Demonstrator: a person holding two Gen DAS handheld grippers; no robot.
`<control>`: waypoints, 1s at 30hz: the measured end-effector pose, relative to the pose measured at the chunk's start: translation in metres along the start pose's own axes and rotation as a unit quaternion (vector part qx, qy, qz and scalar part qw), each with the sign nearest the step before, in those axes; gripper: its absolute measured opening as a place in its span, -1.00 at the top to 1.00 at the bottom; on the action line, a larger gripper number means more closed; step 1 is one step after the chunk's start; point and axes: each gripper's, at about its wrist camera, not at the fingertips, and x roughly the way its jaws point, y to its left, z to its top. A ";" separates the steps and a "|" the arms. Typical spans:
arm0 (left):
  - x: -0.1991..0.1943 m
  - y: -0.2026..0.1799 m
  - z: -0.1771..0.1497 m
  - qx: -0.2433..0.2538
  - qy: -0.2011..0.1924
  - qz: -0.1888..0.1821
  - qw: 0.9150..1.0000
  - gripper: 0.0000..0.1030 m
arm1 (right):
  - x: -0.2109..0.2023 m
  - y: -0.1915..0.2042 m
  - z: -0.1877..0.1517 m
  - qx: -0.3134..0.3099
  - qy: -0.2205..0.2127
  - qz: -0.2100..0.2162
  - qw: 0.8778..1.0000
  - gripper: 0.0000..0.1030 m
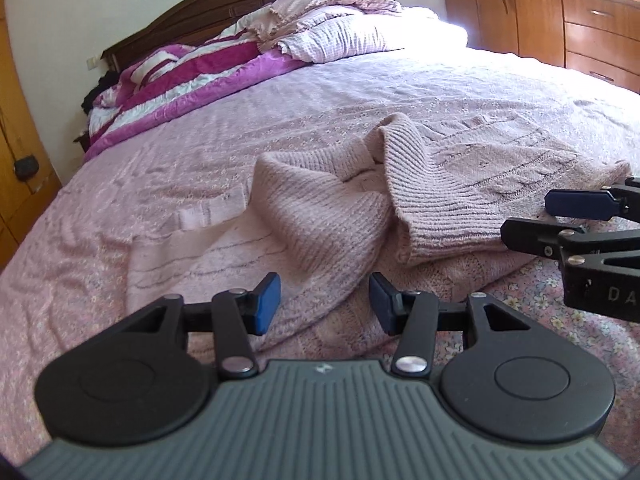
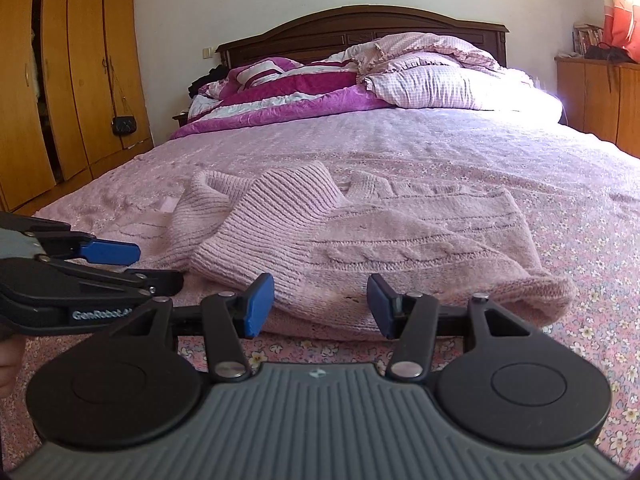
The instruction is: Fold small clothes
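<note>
Item inspected: one pink cable-knit sweater (image 2: 360, 240), lying on the bed (image 2: 440, 148) over a floral bedspread, near the foot edge where I stand. In the right wrist view it fills the middle ground from nine o'clock to three o'clock; its near hem sits just beyond my right gripper (image 2: 320, 306). A ribbed sleeve (image 2: 272, 216) is thrown across the body toward ten o'clock, and a second ribbed part bunches behind it. My right gripper is spread, blue pads apart, nothing pinched; the hem lies between and just ahead of the pads, and I cannot tell whether it touches them. My left gripper (image 1: 324, 304) is likewise spread and empty, hovering over the sweater's flatter left portion, with the heaped sleeve (image 1: 320, 208) at twelve o'clock in its view. Handling judgement: the knit is soft, thick and limp, light to moderate in weight, not fragile, not slippery; it should drape and sag when lifted, and loose loops could snag on a pad edge. Recommended hold: pinch through the double thickness of a ribbed cuff or the hem corner, at three o'clock of the right gripper (image 2: 552, 292), since ribbing is denser and stretches less. The crossed sleeve appears to need laying out before any fold is made.
</note>
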 end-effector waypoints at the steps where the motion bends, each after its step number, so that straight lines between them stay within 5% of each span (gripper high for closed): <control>1: 0.002 -0.001 0.000 0.002 -0.003 0.000 1.000 0.01 | 0.000 0.000 0.000 0.000 0.000 0.000 1.000 -0.16; 11: 0.016 -0.002 0.000 0.005 -0.016 -0.002 1.000 0.03 | 0.002 0.001 0.001 -0.013 -0.004 -0.002 1.000 -0.16; 20: 0.014 0.007 0.002 -0.013 -0.022 -0.005 1.000 0.63 | 0.000 0.010 0.003 -0.053 -0.013 0.017 0.998 -0.16; 30: 0.000 0.035 0.012 -0.052 -0.042 0.007 0.998 0.69 | 0.018 0.034 0.000 -0.170 -0.005 0.043 0.984 -0.15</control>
